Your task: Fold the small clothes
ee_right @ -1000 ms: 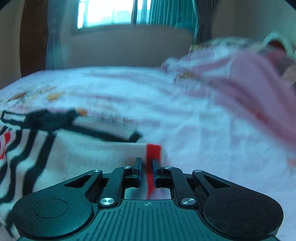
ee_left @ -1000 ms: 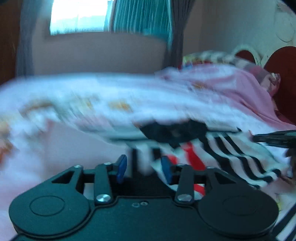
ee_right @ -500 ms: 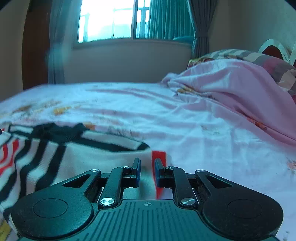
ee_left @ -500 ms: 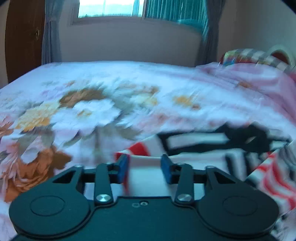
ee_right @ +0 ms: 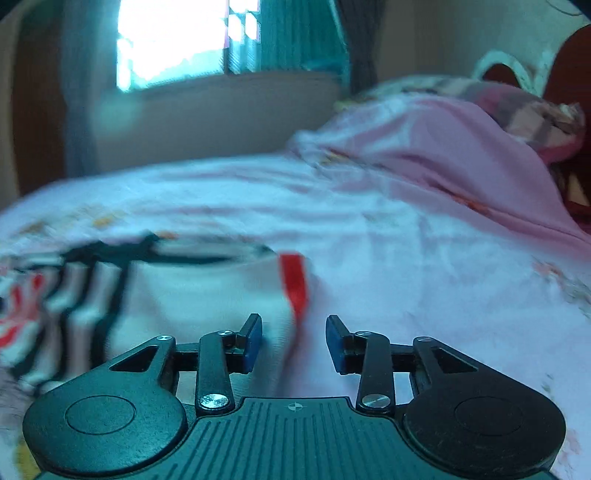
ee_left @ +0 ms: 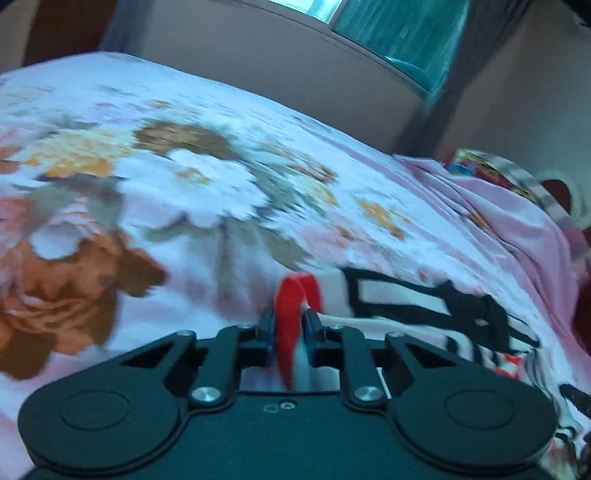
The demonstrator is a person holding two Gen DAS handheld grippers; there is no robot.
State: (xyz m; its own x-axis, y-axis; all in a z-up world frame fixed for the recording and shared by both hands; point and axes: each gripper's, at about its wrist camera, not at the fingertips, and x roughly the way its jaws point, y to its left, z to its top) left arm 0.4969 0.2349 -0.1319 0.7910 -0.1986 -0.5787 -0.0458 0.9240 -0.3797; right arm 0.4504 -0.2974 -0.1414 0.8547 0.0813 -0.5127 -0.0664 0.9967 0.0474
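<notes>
Cotton bedsheet (ee_left: 207,192), soft and wrinkled, printed with large white, orange and brown flowers, fills the left of your left wrist view. One garment lies on it: a small knit shirt (ee_left: 424,306), white with black stripes, some red stripes and a black neckline, spread flat to the right of your left gripper (ee_left: 291,325). Its red sleeve cuff (ee_left: 291,306) stands up as a folded loop between that gripper's two blue pads, and your jaws are closing on it; the pads look to be against the cloth on both sides. One pink blanket (ee_left: 517,229), smooth and draped in long folds, lies at the far right.

In the right wrist view the same shirt (ee_right: 192,291) lies left of centre, with its other red cuff (ee_right: 295,284) just ahead of your right gripper (ee_right: 293,341). That gripper's jaws are opening; the cuff edge runs down into the gap, touching neither blue pad (ee_right: 253,341). Released, then. One window (ee_right: 173,40) glows behind, with teal pleated curtains (ee_right: 295,33) beside it. No readable writing or labels anywhere; motion blur softens both views.
</notes>
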